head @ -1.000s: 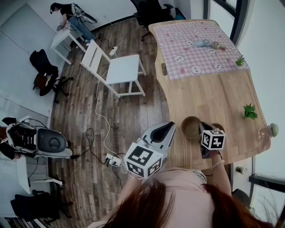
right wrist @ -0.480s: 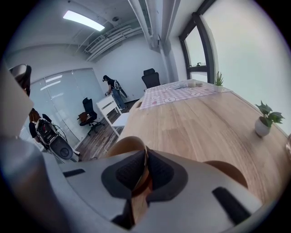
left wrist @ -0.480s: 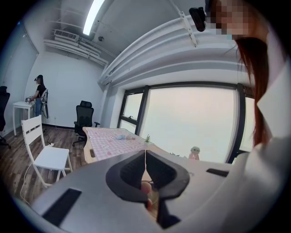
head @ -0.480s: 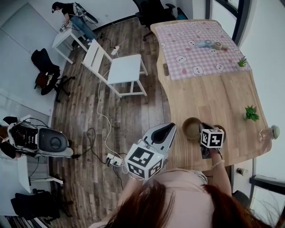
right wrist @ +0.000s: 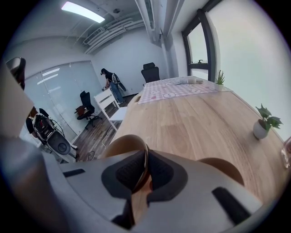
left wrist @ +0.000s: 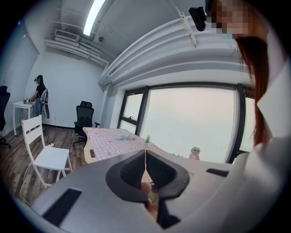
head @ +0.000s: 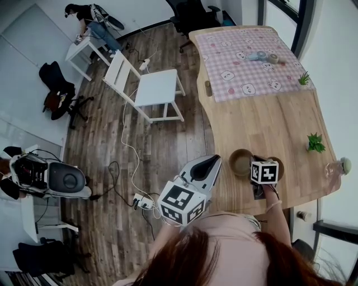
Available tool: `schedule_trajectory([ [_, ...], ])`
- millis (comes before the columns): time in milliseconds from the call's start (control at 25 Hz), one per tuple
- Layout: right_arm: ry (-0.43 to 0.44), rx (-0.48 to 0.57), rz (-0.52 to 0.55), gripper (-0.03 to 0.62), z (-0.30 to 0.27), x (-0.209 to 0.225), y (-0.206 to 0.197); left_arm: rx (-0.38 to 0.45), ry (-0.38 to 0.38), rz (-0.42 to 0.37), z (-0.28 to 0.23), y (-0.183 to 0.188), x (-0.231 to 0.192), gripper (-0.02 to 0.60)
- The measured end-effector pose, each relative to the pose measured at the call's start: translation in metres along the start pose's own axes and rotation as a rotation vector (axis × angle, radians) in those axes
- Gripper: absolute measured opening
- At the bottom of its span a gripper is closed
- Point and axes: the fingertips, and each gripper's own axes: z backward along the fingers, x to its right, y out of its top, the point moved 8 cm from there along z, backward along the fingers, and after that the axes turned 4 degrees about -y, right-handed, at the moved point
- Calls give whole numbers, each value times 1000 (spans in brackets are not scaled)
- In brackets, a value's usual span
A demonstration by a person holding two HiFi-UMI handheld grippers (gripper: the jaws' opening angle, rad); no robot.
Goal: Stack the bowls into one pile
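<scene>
1. Two wooden bowls sit side by side at the near edge of the table (head: 263, 120), not yet stacked. The left bowl (right wrist: 119, 144) is open to view, while the right bowl (right wrist: 227, 169) is half hidden behind the gripper's body.
2. The right gripper (right wrist: 146, 154) has the left bowl by its rim. Its jaws are drawn nearly together, with the thin wall pinched between the pads, one pad on either side.
3. The left gripper (left wrist: 145, 154) carries nothing. Its jaws are pressed tip to tip.
4. Counting the rest, there are two potted plants on the table, the near plant (head: 315, 141) and the far plant (head: 304, 77). One checked cloth (head: 246, 61) covers the far end, one white chair (head: 151, 86) stands beside the table, and one person (head: 84, 17) is at a desk in the far corner.
5. Against a second ago very little differs. The right gripper has edged slightly toward the bowl it grips, both bowls lie where they were, and the left gripper has not shifted.
6. As for pose, the right gripper is held out from the body over the table's edge and slants steeply down onto the bowl. The left gripper is held off the table, over the floor — close to level, its nose toward the table's edge.
</scene>
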Motion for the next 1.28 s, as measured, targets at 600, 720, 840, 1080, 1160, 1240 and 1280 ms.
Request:
schedule_trajectory([
  [600,-69,5,49,54,7,-4,-2,26,-4,11,13,-1,-3,11],
  [720,-73,13,51,54,11,-5,-3,32,-10,12,17,-1,-2,11],
  [840,-67,33,56,55,14,-7,-1,37,-16,12,18,-2,-1,11],
  [1080,-75,83,61,43,26,-11,4,38,-30,8,19,-2,2,11],
  [1160,-78,101,64,31,30,-13,6,38,-36,8,20,-1,2,11],
  [1240,-79,119,65,26,36,-17,7,39,-46,8,22,0,2,11],
  [1280,-82,128,64,26,38,-18,7,39,-51,7,22,0,3,11],
])
